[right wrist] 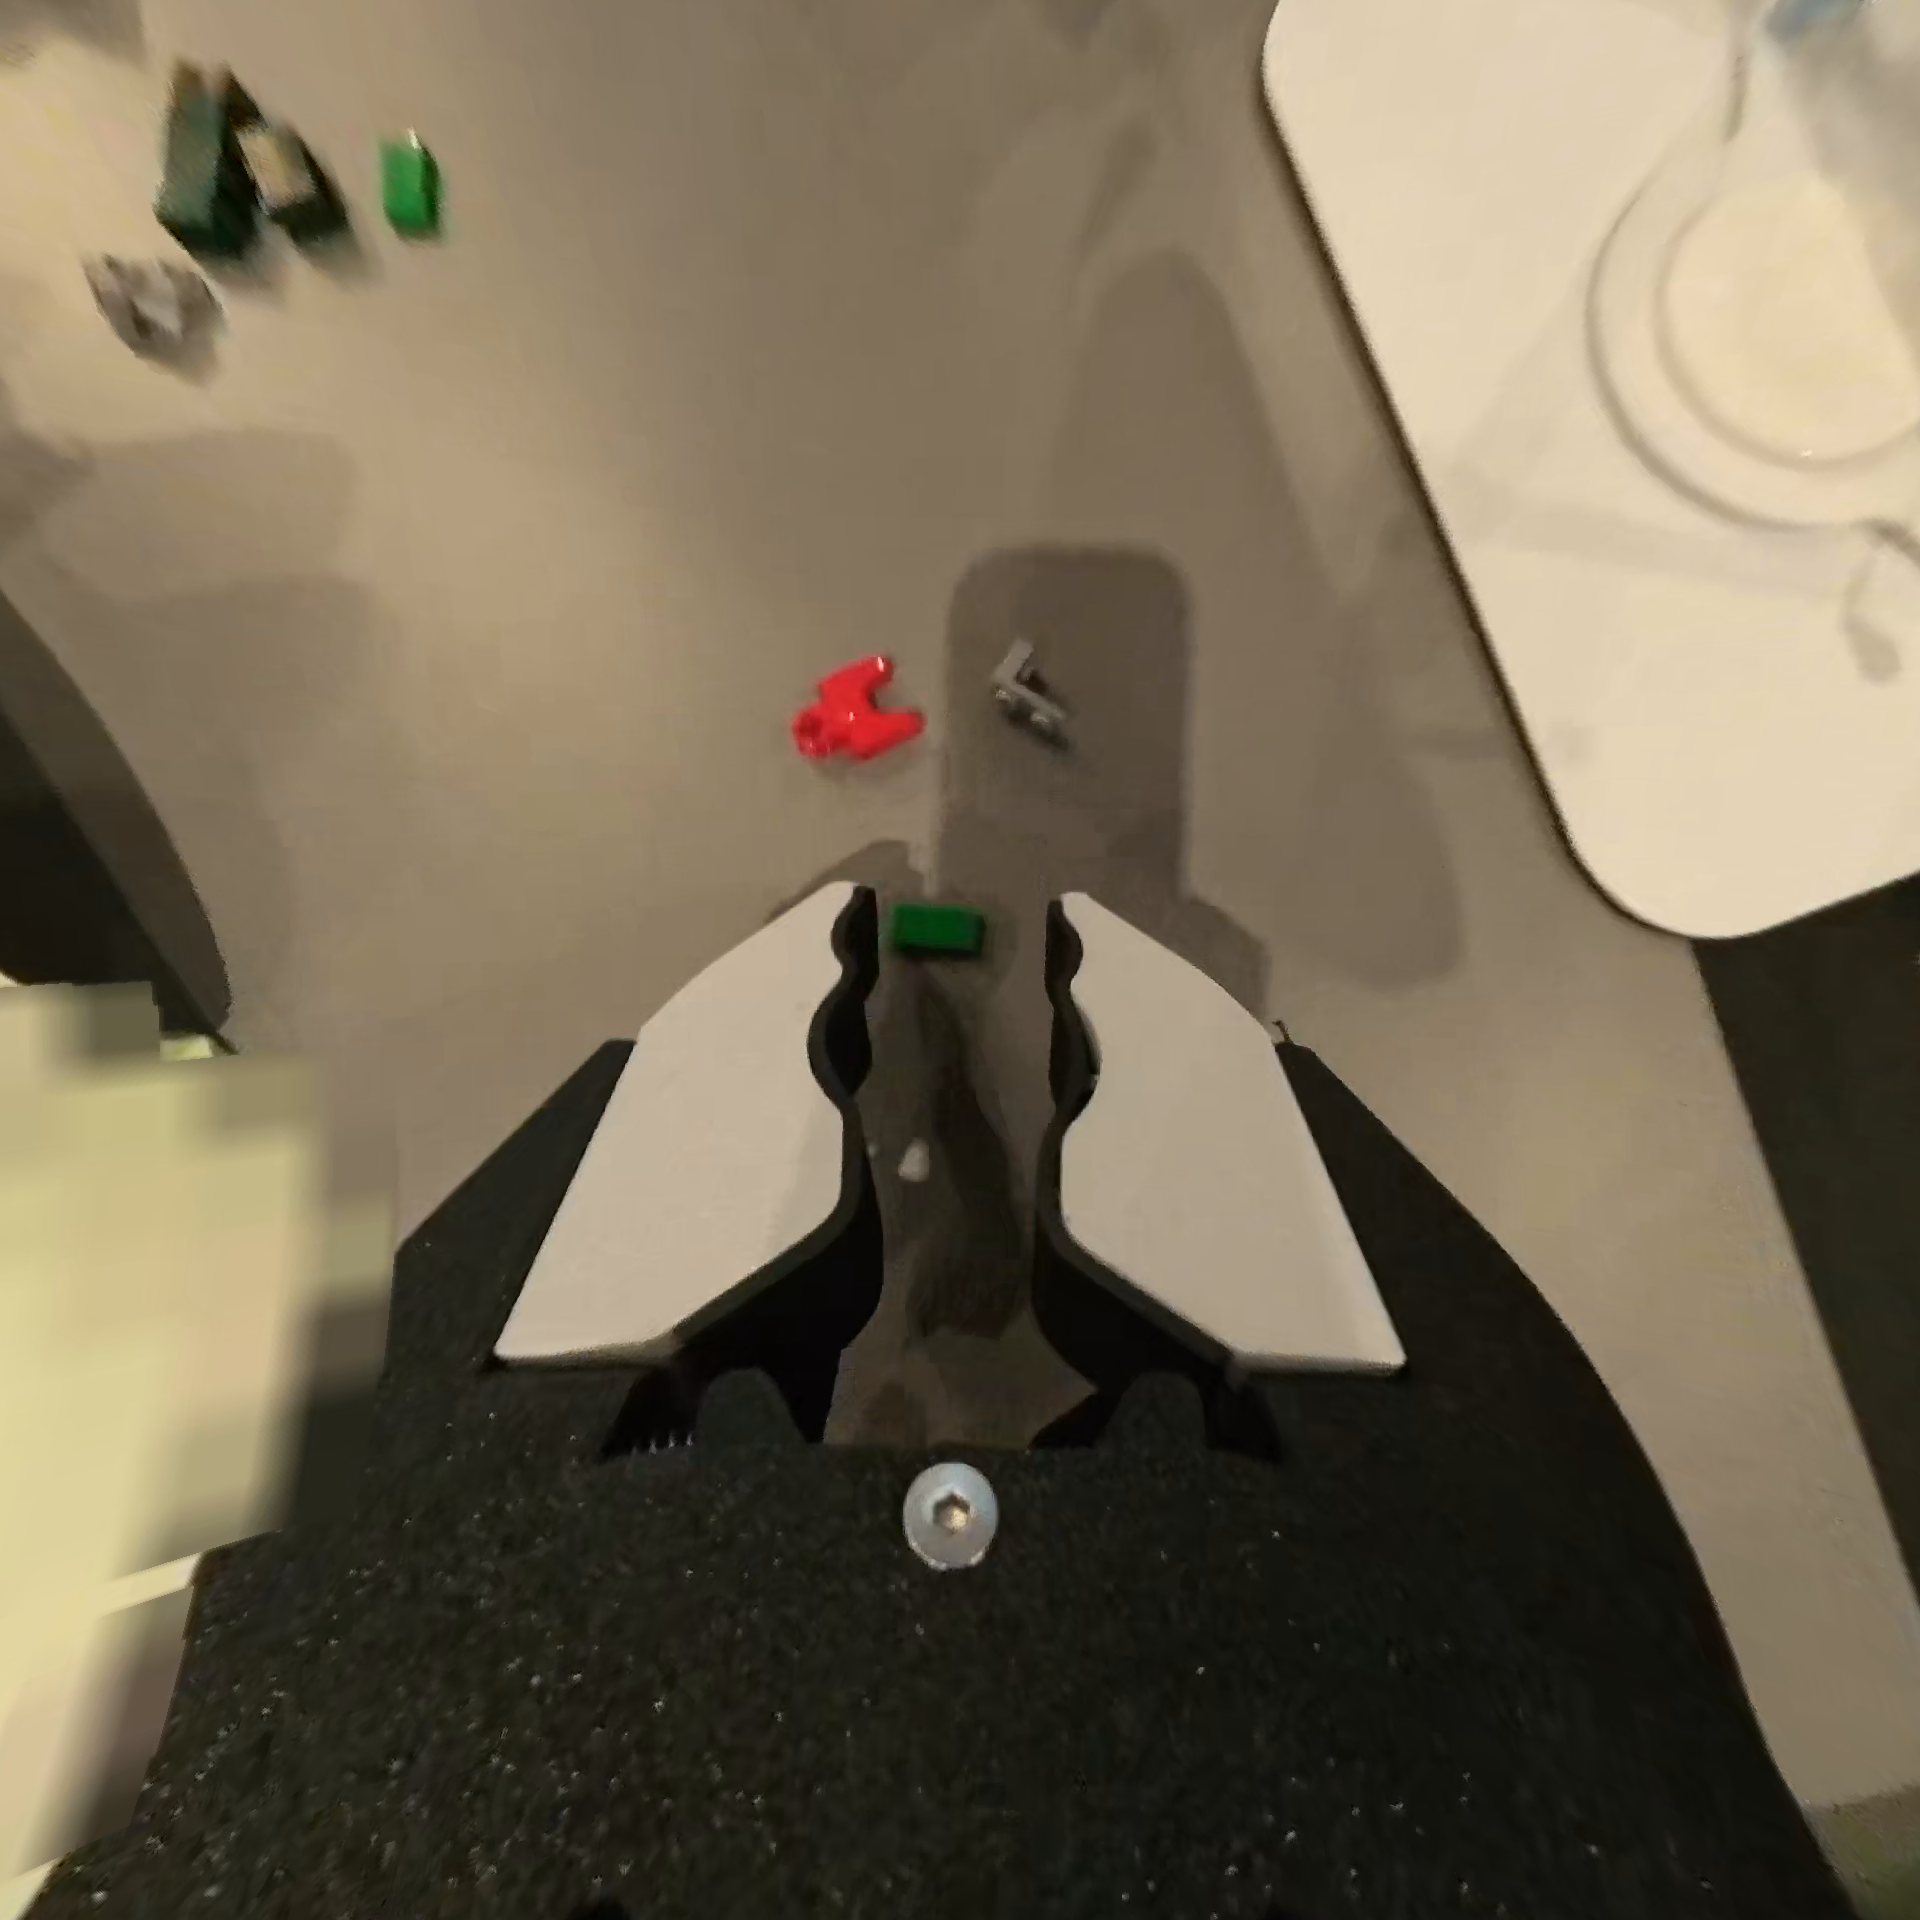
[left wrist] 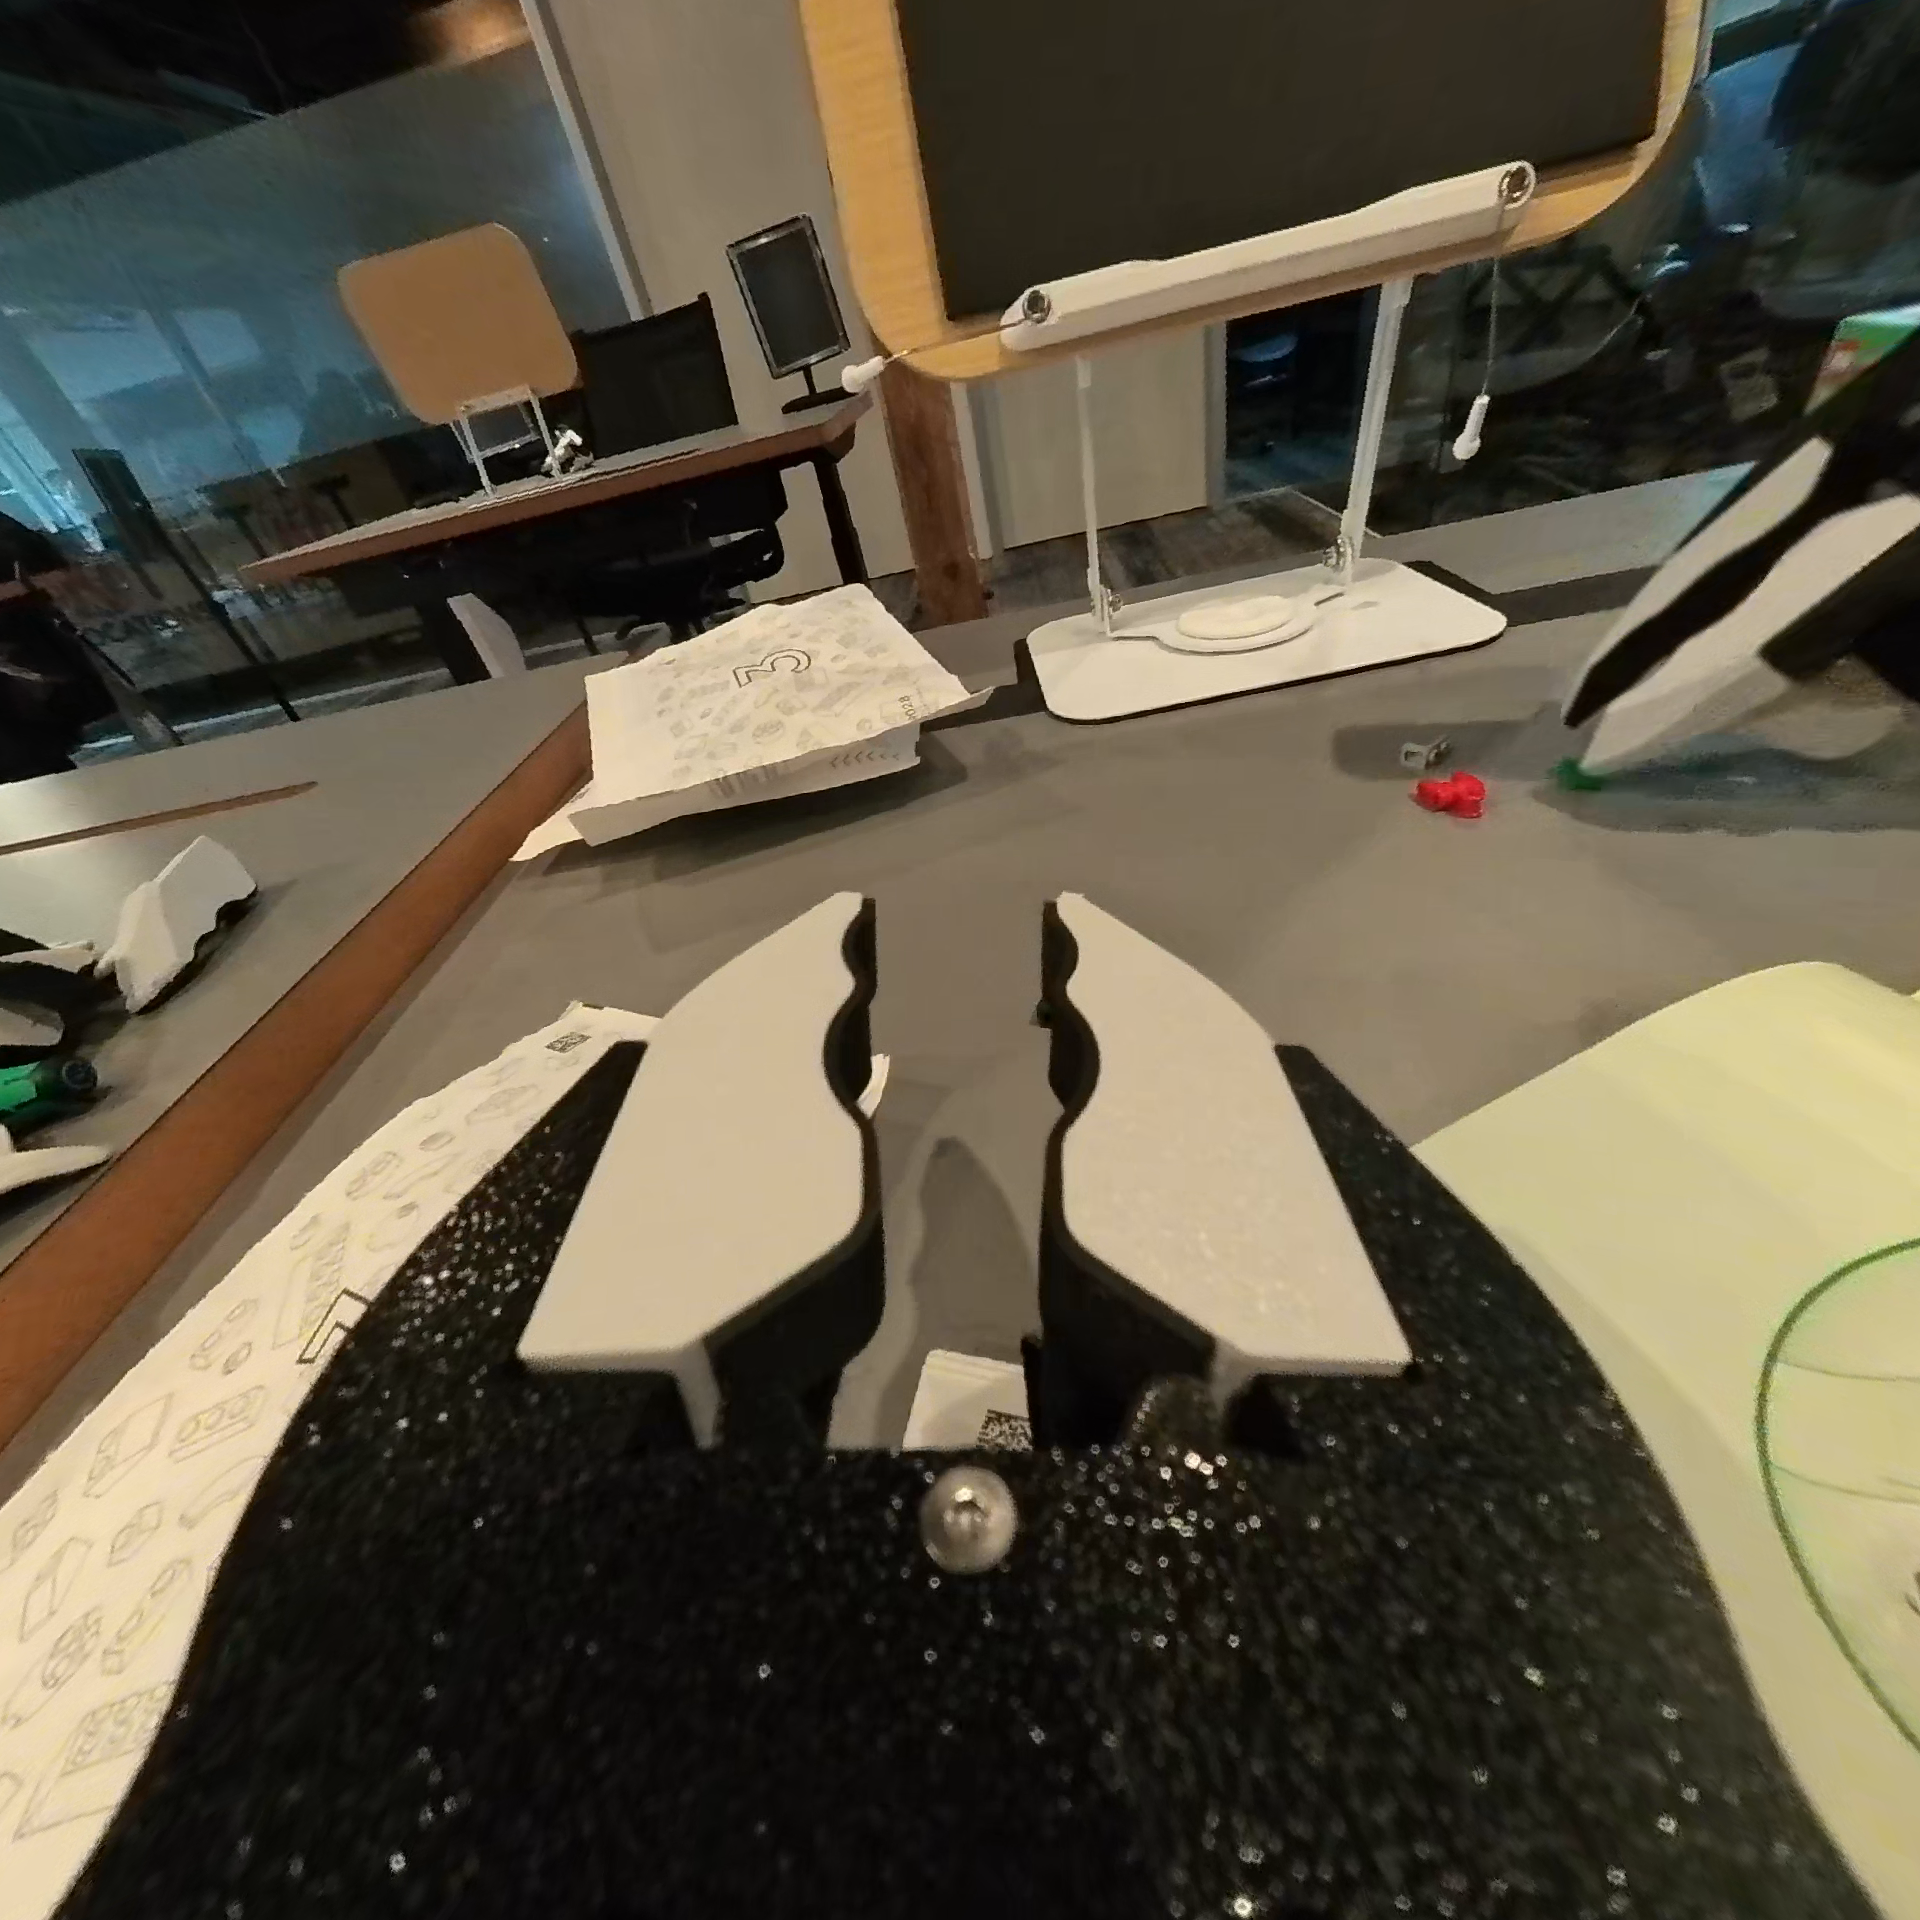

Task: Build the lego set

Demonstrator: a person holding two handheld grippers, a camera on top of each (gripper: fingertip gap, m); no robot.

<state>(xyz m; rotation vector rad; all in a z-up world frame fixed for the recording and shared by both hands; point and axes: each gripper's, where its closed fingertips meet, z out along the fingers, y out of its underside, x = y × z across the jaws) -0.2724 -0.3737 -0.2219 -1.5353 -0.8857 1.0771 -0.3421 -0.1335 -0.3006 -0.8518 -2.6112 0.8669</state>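
My right gripper (right wrist: pixel 954 914) is open, tips low over the grey table, with a small green brick (right wrist: pixel 937 928) lying between its fingertips, nearer the left one. A red piece (right wrist: pixel 854 713) and a small grey bracket (right wrist: pixel 1027 700) lie just beyond it. Another green brick (right wrist: pixel 409 189), dark pieces (right wrist: pixel 249 182) and a grey piece (right wrist: pixel 151 301) lie blurred at the far left. My left gripper (left wrist: pixel 961 920) is open and empty above the table. In the left wrist view the right gripper (left wrist: pixel 1600 743) stands at the right edge, touching down on the green brick (left wrist: pixel 1577 774), near the red piece (left wrist: pixel 1447 794).
A numbered paper bag (left wrist: pixel 764 707) lies ahead of the left gripper, another printed bag (left wrist: pixel 208 1382) under it. A white stand base (left wrist: pixel 1351 644) holds a framed panel at the back. A pale yellow sheet (left wrist: pixel 1662 1299) lies at right. Gripper parts (left wrist: pixel 171 925) sit on the neighbouring table. The tips of one gripper are about 25 cm away from the tips of the other. The small grey bracket (right wrist: pixel 1027 700) is about 4 cm from my right fingertips and 25 cm from my left.
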